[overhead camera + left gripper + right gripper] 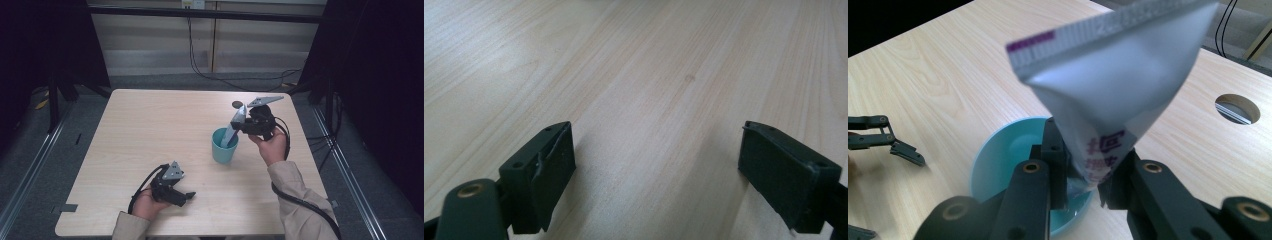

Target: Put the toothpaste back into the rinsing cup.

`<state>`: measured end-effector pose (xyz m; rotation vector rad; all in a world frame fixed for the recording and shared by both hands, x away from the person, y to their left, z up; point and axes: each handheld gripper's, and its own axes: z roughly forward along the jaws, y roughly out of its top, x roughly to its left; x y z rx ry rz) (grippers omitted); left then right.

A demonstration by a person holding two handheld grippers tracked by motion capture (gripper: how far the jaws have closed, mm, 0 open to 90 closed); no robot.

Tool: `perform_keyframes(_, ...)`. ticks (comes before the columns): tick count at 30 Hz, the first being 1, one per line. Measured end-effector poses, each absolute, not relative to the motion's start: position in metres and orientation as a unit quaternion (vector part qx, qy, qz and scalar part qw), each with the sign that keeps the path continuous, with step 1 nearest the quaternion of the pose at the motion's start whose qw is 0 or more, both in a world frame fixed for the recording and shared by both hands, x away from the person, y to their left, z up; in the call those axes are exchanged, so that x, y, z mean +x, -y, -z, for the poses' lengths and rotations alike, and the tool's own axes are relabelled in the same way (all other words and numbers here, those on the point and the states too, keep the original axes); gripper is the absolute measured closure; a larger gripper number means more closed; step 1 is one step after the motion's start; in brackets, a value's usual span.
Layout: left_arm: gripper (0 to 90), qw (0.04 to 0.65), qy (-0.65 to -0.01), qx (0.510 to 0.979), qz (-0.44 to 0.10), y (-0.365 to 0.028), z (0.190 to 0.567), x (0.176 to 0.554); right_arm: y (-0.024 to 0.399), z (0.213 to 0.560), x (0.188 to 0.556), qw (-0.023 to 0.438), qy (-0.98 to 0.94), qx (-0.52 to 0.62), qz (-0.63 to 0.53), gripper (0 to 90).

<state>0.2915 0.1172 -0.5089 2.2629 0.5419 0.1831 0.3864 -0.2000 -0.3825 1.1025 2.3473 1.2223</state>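
A teal cup [224, 145] stands upright on the wooden table [150, 125], right of centre. My right gripper [243, 126] is shut on a silver tube with purple print [235, 122], whose lower end dips into the cup. In the right gripper view the tube [1113, 95] rises crimped end up between my pads, over the cup's rim [993, 155]. My left gripper [189, 196] rests near the table's front edge, left of the cup, and its fingers [544, 175] stand open over bare wood.
A round cable hole [238, 104] pierces the table behind the cup, also seen as the hole [1237, 108] in the right gripper view. Black frame posts and cables surround the table. Rails run along the floor on both sides.
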Motion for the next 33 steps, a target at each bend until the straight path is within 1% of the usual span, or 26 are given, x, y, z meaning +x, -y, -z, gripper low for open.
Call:
perform_keyframes(19,14.6,0.387,-0.209,0.895,-0.073,-0.118,0.508,0.292,0.192,0.401,0.380,0.126,-0.815,0.375,-0.423,75.9)
perform_keyframes(33,14.6,0.387,-0.209,0.895,-0.074,-0.119,0.508,0.292,0.195,0.403,0.374,0.130,-0.816,0.370,-0.425,74.6)
